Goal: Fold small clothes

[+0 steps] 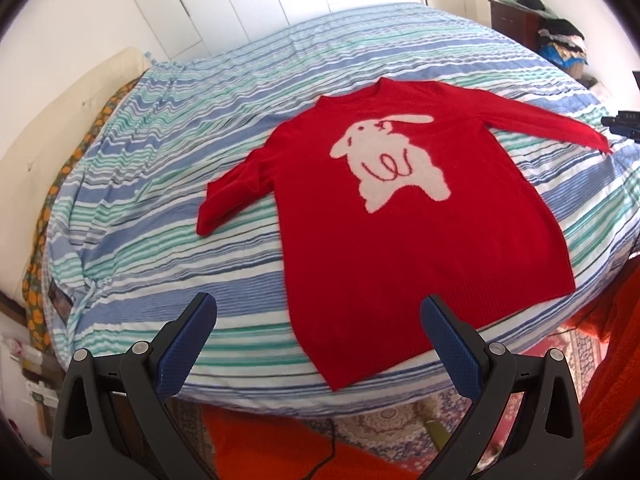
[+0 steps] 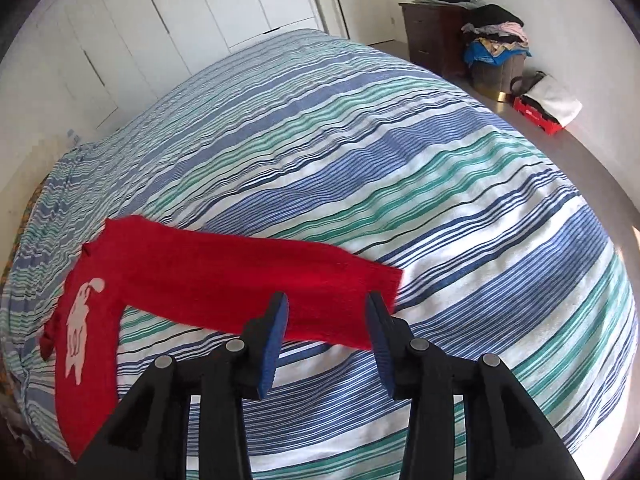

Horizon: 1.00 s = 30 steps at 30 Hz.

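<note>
Bed (image 1: 280, 64) covered by blue, green and white striped spread (image 2: 400, 152). Red sweater (image 1: 400, 216) laid flat on it, front up, sleeves spread.

We see a bed (image 2: 360, 152) with a blue, green and white striped cover filling the room. White wardrobe doors (image 2: 168, 12) line the far wall. A dark wooden dresser (image 2: 432, 36) stands in the corner, with a heaped laundry basket (image 2: 496, 64) beside it on the grey floor (image 2: 600, 152). A patterned rug (image 1: 384, 420) lies at the bed's near edge. Bright daylight.
</note>
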Each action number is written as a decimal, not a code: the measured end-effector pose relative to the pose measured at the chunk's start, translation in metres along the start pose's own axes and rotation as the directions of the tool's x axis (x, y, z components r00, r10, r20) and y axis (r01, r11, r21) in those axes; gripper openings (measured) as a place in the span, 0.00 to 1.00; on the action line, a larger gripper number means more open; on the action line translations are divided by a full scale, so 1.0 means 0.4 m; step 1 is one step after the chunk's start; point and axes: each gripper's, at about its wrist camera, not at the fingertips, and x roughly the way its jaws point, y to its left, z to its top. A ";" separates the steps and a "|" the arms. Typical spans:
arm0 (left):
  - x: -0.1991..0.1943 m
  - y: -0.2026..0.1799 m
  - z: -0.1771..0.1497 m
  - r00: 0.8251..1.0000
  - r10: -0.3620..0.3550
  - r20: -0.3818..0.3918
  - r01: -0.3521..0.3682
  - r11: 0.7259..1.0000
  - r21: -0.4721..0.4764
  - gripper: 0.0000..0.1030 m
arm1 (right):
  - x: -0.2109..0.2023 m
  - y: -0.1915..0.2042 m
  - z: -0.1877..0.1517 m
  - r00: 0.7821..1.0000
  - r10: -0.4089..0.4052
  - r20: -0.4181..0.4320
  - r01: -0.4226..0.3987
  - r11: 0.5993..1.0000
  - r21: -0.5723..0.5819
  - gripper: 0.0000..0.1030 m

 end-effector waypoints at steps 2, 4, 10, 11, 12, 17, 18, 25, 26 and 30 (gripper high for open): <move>0.051 -0.017 0.020 1.000 0.006 0.022 -0.006 1.000 0.006 0.99 | -0.003 0.135 -0.037 0.992 0.123 -0.043 -0.126 0.990 -0.071 0.40; 0.115 -0.040 0.029 1.000 -0.003 0.020 0.003 1.000 0.007 0.99 | -0.009 0.282 -0.095 0.966 0.239 -0.095 -0.251 0.955 -0.158 0.40; 0.279 -0.117 -0.069 0.985 -0.052 -0.164 0.066 0.995 0.081 0.99 | 0.012 0.633 -0.394 0.863 0.369 -0.346 -0.483 0.802 -0.350 0.40; 0.290 -0.125 -0.096 0.979 -0.056 -0.198 0.078 0.991 0.107 0.99 | 0.027 0.655 -0.442 0.864 0.325 -0.385 -0.470 0.795 -0.384 0.40; 0.292 -0.131 -0.121 0.975 -0.056 -0.216 0.086 0.988 0.131 0.99 | 0.047 0.659 -0.496 0.866 0.258 -0.429 -0.440 0.799 -0.410 0.40; 0.249 -0.110 -0.193 0.971 -0.071 -0.227 0.110 0.980 0.165 0.99 | 0.045 0.600 -0.579 0.877 0.088 -0.473 -0.311 0.854 -0.417 0.38; 0.245 -0.102 -0.202 0.971 -0.070 -0.228 0.106 0.983 0.153 0.99 | 0.031 0.591 -0.579 0.884 0.052 -0.464 -0.271 0.866 -0.420 0.38; 0.190 0.008 -0.203 0.981 -0.093 -0.168 0.091 0.996 -0.023 0.99 | -0.105 0.615 -0.547 0.970 0.059 -0.235 -0.152 0.904 -0.400 0.48; 0.183 0.032 -0.198 0.985 -0.088 -0.149 0.082 0.996 -0.041 0.99 | -0.123 0.626 -0.546 0.978 0.072 -0.198 -0.146 0.908 -0.392 0.49; 0.193 0.183 -0.137 0.995 -0.072 -0.072 0.064 0.992 -0.112 0.99 | -0.137 0.661 -0.556 0.982 0.104 -0.156 -0.157 0.908 -0.388 0.49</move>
